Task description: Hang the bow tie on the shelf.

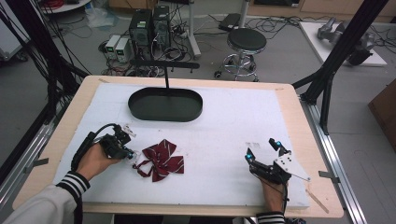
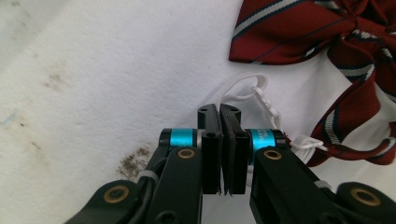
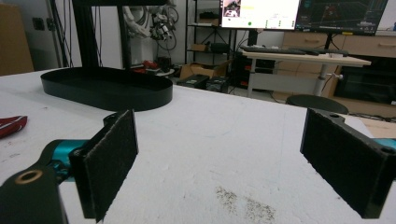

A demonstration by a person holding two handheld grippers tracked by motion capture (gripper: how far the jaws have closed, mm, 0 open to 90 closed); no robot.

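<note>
A dark red striped bow tie (image 1: 161,158) lies on the white mat at the front left, and in the left gripper view the bow tie (image 2: 303,32) sits at the upper right. Its thin white strap (image 2: 247,79) loops out from the tips of my left gripper (image 2: 219,112), whose pads are pressed together on it. In the high view my left gripper (image 1: 130,154) rests just left of the bow tie. My right gripper (image 1: 264,149) lies low at the front right, open, and the right gripper view shows my right gripper (image 3: 224,154) with nothing between its pads.
A black oval tray (image 1: 140,112) on a stand sits at the back middle of the mat; in the right gripper view the tray (image 3: 107,95) is far left. A stool (image 1: 245,42), computers and cables stand beyond the table.
</note>
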